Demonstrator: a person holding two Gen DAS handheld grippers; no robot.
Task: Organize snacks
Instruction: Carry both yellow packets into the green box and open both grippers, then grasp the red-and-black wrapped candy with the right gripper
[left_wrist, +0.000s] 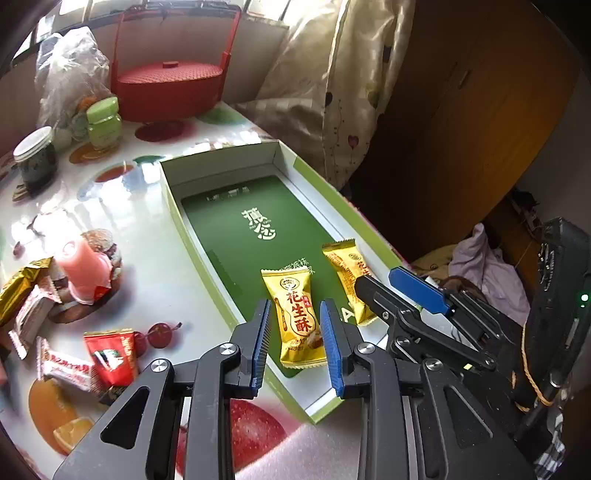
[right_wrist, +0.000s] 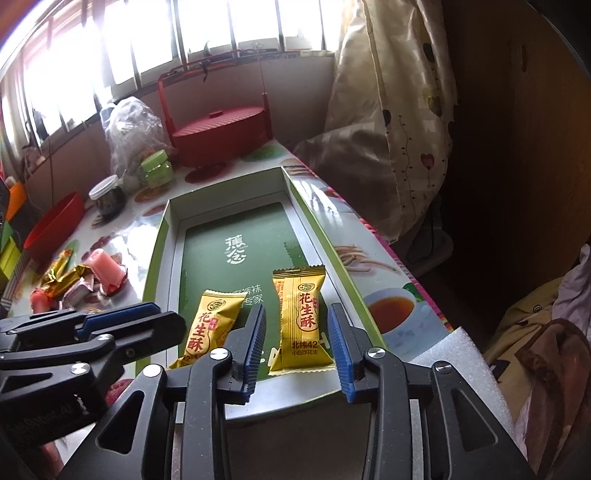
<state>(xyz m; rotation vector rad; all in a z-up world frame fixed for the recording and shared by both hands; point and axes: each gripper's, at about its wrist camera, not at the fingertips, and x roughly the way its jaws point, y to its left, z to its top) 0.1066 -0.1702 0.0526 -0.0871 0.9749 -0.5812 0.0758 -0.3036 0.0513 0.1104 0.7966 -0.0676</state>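
Observation:
Two yellow peanut-candy packets lie flat on the green floor of an open green-and-white box (left_wrist: 173, 206) (right_wrist: 162, 236). My left gripper (left_wrist: 295, 328) is open, its blue pads standing close on either side of the left packet (left_wrist: 297, 321) without pressing it. My right gripper (right_wrist: 297, 341) is open too, and the right packet (right_wrist: 301, 317) lies between its pads with a gap on each side. Seen from the left wrist, the right gripper (left_wrist: 376, 278) covers part of the right packet (left_wrist: 345, 262). Seen from the right wrist, the left gripper (right_wrist: 168, 314) stands beside the left packet (right_wrist: 212, 328).
Left of the box lie loose snacks: a red packet (left_wrist: 107, 354), gold wrappers (left_wrist: 18, 288), a pink jelly cup (left_wrist: 85, 269). Behind stand a red lidded basket (left_wrist: 166, 88), a green jar (left_wrist: 103, 122), a glass jar (left_wrist: 35, 158) and a plastic bag (left_wrist: 70, 70). The table's edge runs just right of the box.

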